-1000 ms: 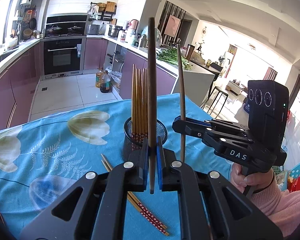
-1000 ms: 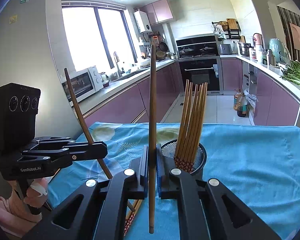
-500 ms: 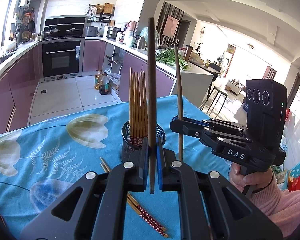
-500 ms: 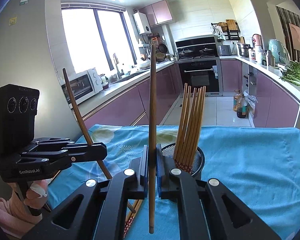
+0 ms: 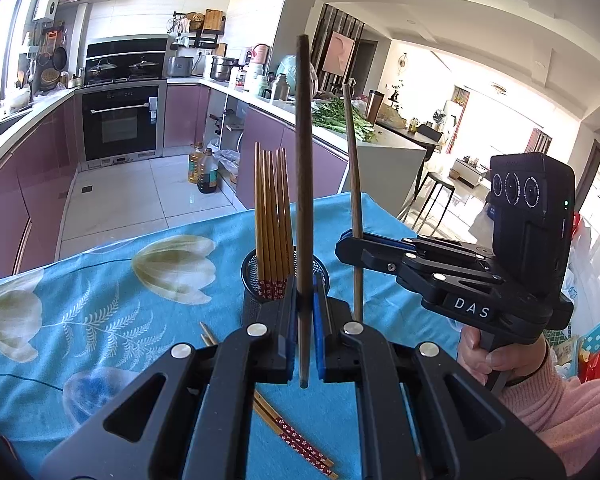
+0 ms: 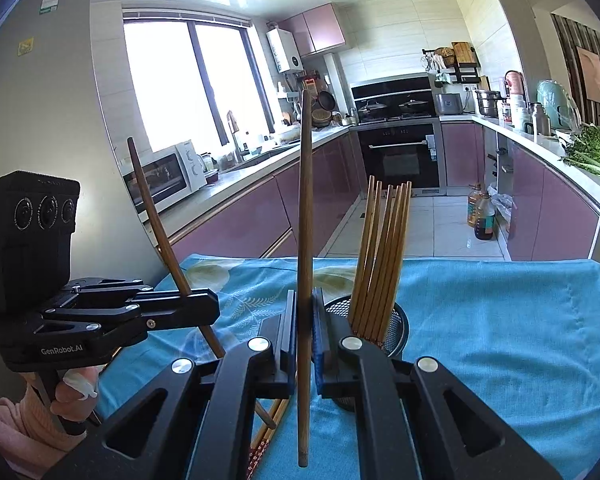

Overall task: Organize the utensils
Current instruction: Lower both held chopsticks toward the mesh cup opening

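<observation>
Clamping dark chopstick (image 5: 303, 200) upright, left gripper (image 5: 303, 344)

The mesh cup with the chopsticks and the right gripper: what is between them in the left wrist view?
Only bare blue tablecloth lies between the mesh cup and the right gripper, which holds a dark chopstick upright; the left wrist view shows this.

Right tongs (image 6: 305, 344) clamp an upright dark chopstick (image 6: 305, 216), seemingly just beside the mesh holder (image 6: 396, 326).

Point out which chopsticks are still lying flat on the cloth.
The red-patterned pair beside the mesh holder; the others stand in it, and each gripper clamps one dark chopstick upright.
</observation>
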